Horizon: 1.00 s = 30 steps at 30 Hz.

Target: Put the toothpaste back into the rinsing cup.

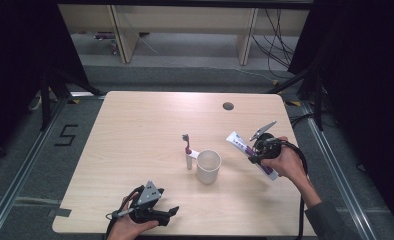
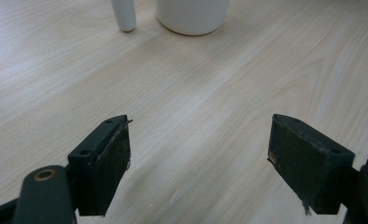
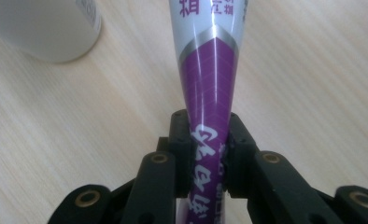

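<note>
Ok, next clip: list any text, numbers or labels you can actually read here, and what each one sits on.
"5": black mark on the grey floor left of the table.
Toothpaste tube, clamped in the right gripper: large white characters on its purple part and purple characters near the top edge, cropped and not readable with confidence.
White cup: small grey print at its rim, too blurred to read.

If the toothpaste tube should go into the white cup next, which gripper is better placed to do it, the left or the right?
The right gripper, most likely. Its jaws are already shut on the toothpaste tube, held beside the white cup. The left gripper is open, holds nothing, and sits near the table's front edge.
</note>
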Tool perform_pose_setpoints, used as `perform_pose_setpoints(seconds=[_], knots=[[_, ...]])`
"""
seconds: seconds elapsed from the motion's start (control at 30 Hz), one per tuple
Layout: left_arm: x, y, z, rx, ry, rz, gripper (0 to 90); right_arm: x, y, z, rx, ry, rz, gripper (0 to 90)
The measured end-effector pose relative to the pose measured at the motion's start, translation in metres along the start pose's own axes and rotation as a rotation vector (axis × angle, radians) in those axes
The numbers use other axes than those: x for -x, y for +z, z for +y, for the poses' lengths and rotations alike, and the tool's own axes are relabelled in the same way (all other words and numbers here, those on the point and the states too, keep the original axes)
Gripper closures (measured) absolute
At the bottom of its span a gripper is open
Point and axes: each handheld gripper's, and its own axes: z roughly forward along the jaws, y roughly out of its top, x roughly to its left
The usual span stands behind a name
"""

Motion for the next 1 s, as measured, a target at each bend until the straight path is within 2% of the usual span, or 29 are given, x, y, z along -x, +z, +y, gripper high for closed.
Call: perform_pose_setpoints(seconds=[0.07, 0.13, 0.17, 0.23, 0.27, 0.37, 0.4, 0.43, 0.47, 0.5, 0.53, 0.63, 0.67, 0.7, 0.73, 0.77, 0.83, 0.9, 0.93, 1.0], knots=[[0.001, 0.002, 0.000, 0.022, -0.028, 0.001, 20.7, 0.002, -0.005, 0.000, 0.026, 0.011, 0.012, 76.8], [0.001, 0.002, 0.000, 0.018, -0.021, 0.000, 20.7, 0.003, -0.007, 0.000, 0.075, 0.009, 0.012, 76.8], [0.001, 0.001, 0.000, 0.007, -0.010, -0.001, 20.7, 0.003, -0.007, 0.001, 0.086, 0.020, -0.008, 76.8], [0.001, 0.002, 0.000, 0.020, -0.025, 0.001, 20.7, 0.003, -0.010, 0.001, 0.120, 0.035, 0.017, 76.8], [0.000, 0.002, 0.000, 0.013, -0.019, 0.007, 20.7, 0.004, -0.011, 0.001, 0.152, 0.036, 0.013, 76.8], [0.001, 0.001, 0.000, 0.012, -0.014, 0.001, 20.7, 0.004, -0.011, 0.002, 0.227, 0.025, 0.014, 76.8], [0.001, 0.002, 0.000, 0.021, -0.025, 0.001, 20.7, 0.006, -0.013, 0.003, 0.233, 0.014, 0.024, 76.8], [-0.001, 0.001, 0.000, 0.001, -0.004, 0.010, 20.7, 0.003, -0.013, 0.003, 0.250, 0.044, 0.037, 76.8], [-0.001, 0.001, 0.000, 0.002, -0.005, 0.009, 20.7, 0.003, -0.013, 0.003, 0.278, 0.048, 0.034, 76.8], [0.001, 0.002, 0.000, 0.020, -0.024, 0.000, 20.7, 0.003, -0.012, 0.003, 0.302, 0.050, 0.046, 76.8], [0.001, 0.002, 0.000, 0.017, -0.022, -0.001, 20.7, 0.004, -0.014, 0.004, 0.304, 0.034, 0.043, 76.7], [-0.001, 0.001, 0.000, 0.004, -0.007, 0.008, 20.7, 0.000, -0.014, 0.005, 0.352, 0.071, 0.054, 76.8], [0.000, 0.002, 0.000, 0.013, -0.017, 0.004, 20.7, 0.000, -0.014, 0.006, 0.374, 0.067, 0.057, 76.8], [0.001, 0.002, 0.000, 0.019, -0.024, -0.001, 20.7, -0.004, -0.012, 0.007, 0.402, 0.098, 0.065, 76.8], [0.001, 0.002, 0.000, 0.020, -0.024, -0.001, 20.7, -0.003, -0.012, 0.008, 0.419, 0.075, 0.056, 76.8], [0.000, 0.002, 0.000, 0.009, -0.012, 0.007, 20.7, -0.003, -0.014, 0.009, 0.410, 0.074, 0.066, 76.8], [0.000, 0.001, 0.000, 0.011, -0.012, 0.003, 20.7, -0.005, -0.014, 0.012, 0.452, 0.060, 0.070, 76.7], [-0.001, 0.001, 0.000, 0.012, -0.012, 0.001, 20.7, -0.009, -0.015, 0.015, 0.474, 0.066, 0.090, 76.8], [-0.001, 0.002, 0.000, 0.016, -0.010, -0.001, 20.7, -0.010, -0.015, 0.017, 0.490, 0.046, 0.078, 76.8], [-0.002, 0.001, 0.000, 0.010, -0.006, 0.000, 20.7, -0.015, -0.015, 0.019, 0.521, 0.061, 0.091, 76.7]])
